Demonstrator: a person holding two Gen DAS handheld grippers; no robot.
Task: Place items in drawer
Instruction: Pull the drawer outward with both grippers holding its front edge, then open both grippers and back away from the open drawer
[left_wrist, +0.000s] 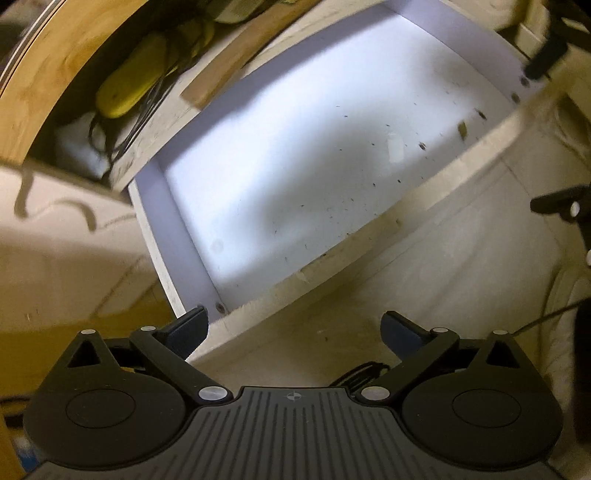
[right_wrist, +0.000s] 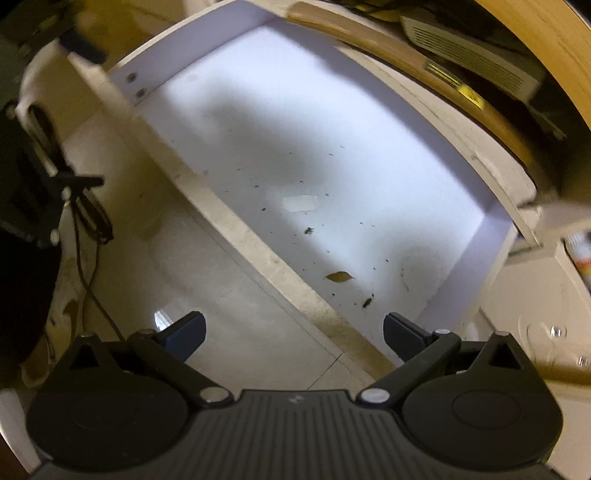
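The drawer (left_wrist: 369, 236) stands pulled out, with a white bottom, white inner walls and pale wooden rims. It holds only dark specks, a dry leaf (right_wrist: 340, 276) and a small white patch (right_wrist: 301, 203). My left gripper (left_wrist: 293, 328) hangs over the drawer's front corner, open wide, with nothing between its fingers. In the right wrist view the same drawer (right_wrist: 295, 129) lies ahead. My right gripper (right_wrist: 293, 328) points down over the front rim, open and holding nothing. No item for the drawer is held in either view.
A shelf under the wooden top behind the drawer holds a yellow object (left_wrist: 129, 85), dark cables and a white vented device (right_wrist: 469, 62). Pale floor tiles (right_wrist: 221, 295) lie below the drawer front. Black parts of the other tool (left_wrist: 561, 205) show at the frame edges, with a cable (right_wrist: 92, 266).
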